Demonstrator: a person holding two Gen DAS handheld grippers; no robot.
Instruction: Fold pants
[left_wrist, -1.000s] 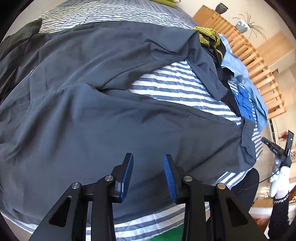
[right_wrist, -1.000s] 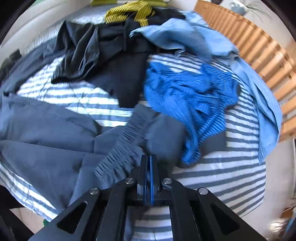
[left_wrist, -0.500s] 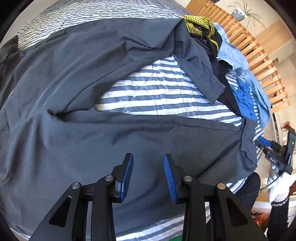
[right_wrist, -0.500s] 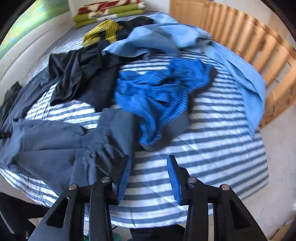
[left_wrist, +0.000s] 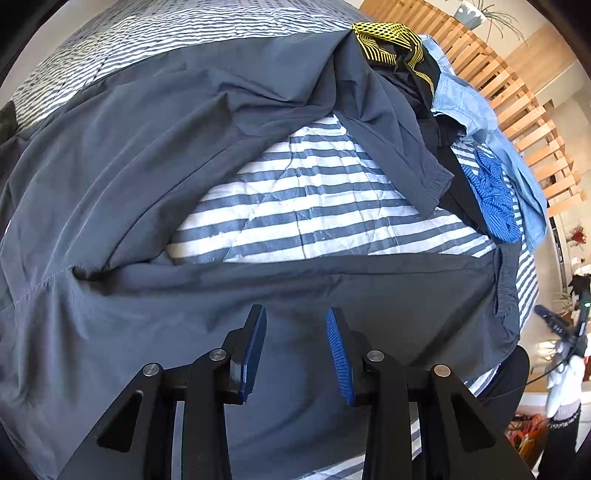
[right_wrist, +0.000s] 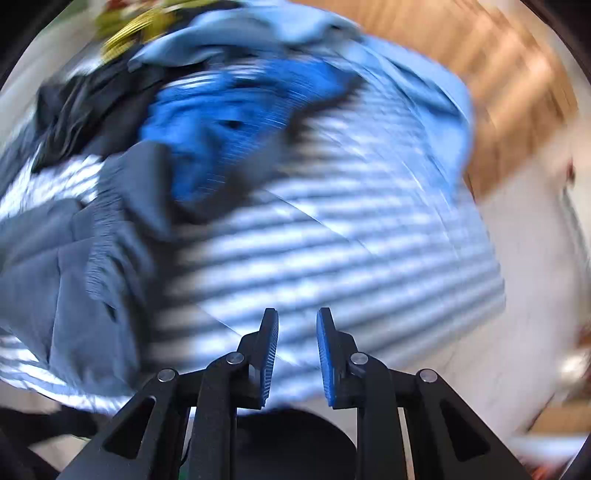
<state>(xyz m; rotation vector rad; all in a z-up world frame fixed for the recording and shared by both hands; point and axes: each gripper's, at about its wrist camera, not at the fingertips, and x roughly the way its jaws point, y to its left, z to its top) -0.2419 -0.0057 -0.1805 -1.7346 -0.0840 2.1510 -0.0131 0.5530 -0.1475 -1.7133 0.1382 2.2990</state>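
Since a second ago my right gripper (right_wrist: 297, 356) has let go of the waistband and swung aside; its jaws are closing on nothing. My left gripper (left_wrist: 295, 354) hovers part-open, empty, over the grey pants (left_wrist: 110, 184) spread across the striped bedspread (left_wrist: 314, 206). Risk: the far leg touches the clothes pile (left_wrist: 491, 192) and could drag it along.

You have a bed with a striped quilt (left_wrist: 314, 206), a slatted wooden headboard (left_wrist: 517, 110) behind it, and bright daylight on pale walls.
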